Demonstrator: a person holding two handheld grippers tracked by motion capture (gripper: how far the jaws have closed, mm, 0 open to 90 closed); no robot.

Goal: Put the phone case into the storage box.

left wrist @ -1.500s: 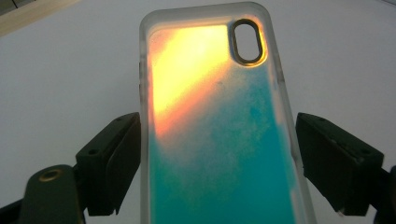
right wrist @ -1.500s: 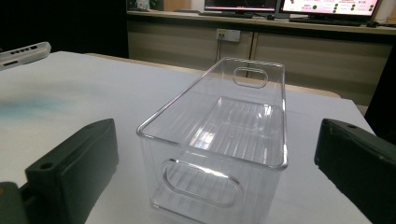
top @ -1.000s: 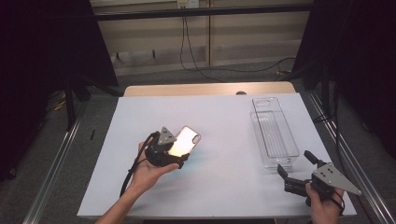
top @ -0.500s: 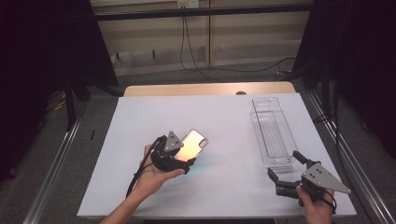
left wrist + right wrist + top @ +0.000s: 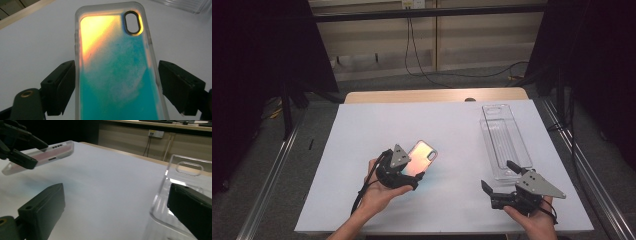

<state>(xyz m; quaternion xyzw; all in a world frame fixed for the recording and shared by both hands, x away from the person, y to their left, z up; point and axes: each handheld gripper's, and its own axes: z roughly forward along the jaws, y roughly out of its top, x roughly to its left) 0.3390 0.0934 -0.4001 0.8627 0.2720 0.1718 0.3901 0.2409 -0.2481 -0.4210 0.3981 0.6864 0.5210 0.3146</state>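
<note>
One phone case [image 5: 117,67] with an orange-to-teal back lies between the jaws of the left gripper [image 5: 404,172], its camera cutout end pointing away from the hand and lifted off the white table [image 5: 362,130]; the jaws sit against its long edges, gripping it. The right gripper [image 5: 507,187] is spread wide and holds nothing, with one clear plastic tray [image 5: 504,140] just beyond its right jaw
</note>
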